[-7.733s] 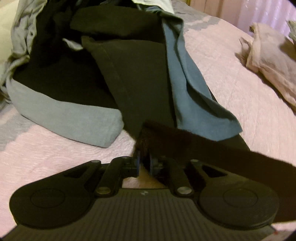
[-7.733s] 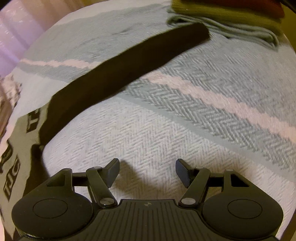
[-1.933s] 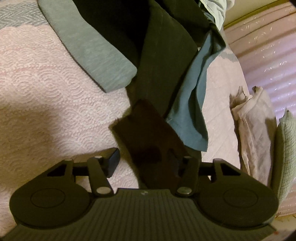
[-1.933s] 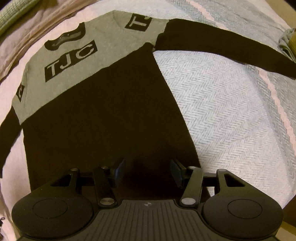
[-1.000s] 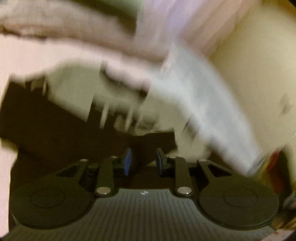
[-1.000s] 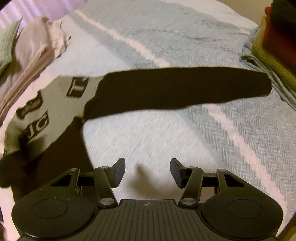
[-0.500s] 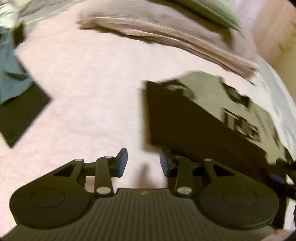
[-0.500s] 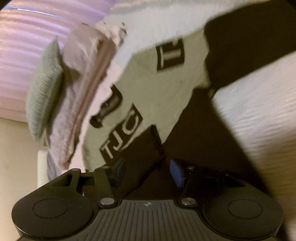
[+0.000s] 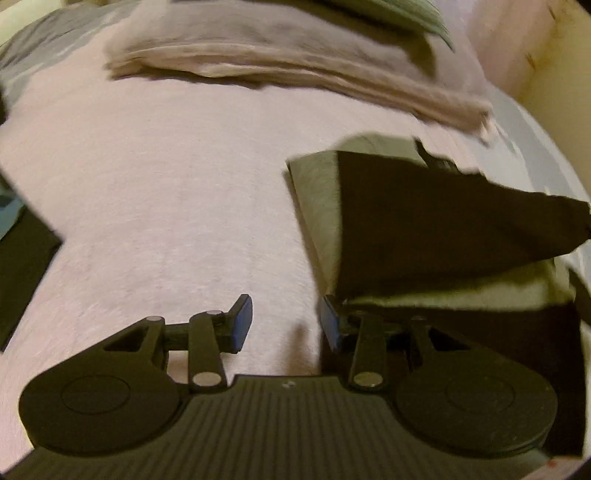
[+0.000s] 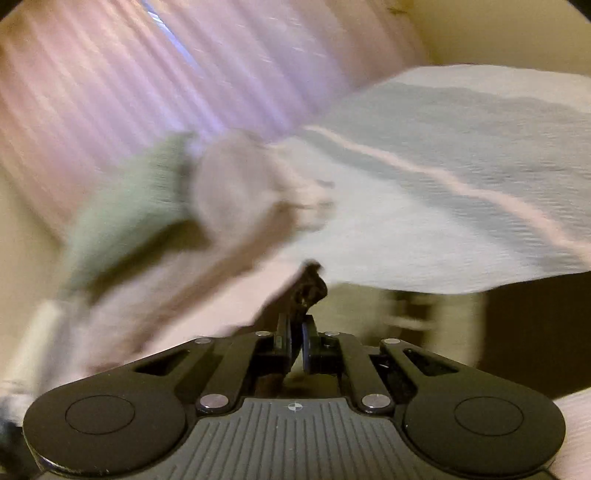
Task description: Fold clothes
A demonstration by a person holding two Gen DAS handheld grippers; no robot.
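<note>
The black-and-grey sweater (image 9: 424, 229) lies on the pink bedspread (image 9: 166, 192) at the right of the left wrist view, with a black sleeve (image 9: 480, 225) folded across its grey upper part. My left gripper (image 9: 284, 319) hovers open at the sweater's left edge, nothing between its fingers. In the blurred right wrist view my right gripper (image 10: 297, 332) is shut on a pinch of black sweater fabric (image 10: 308, 286) that sticks up between the pads. The sweater's dark body (image 10: 535, 332) shows at the right.
A folded beige blanket (image 9: 295, 62) and a green pillow (image 9: 388, 11) lie at the far side of the bed. Dark and teal clothes (image 9: 22, 251) sit at the left edge. Pink curtains (image 10: 147, 74) and a grey herringbone blanket (image 10: 461, 166) fill the right wrist view.
The left gripper swung from the clothes pile to the sweater's left side and stayed open. The right gripper closed on the black fabric and is moving fast, blurring its view.
</note>
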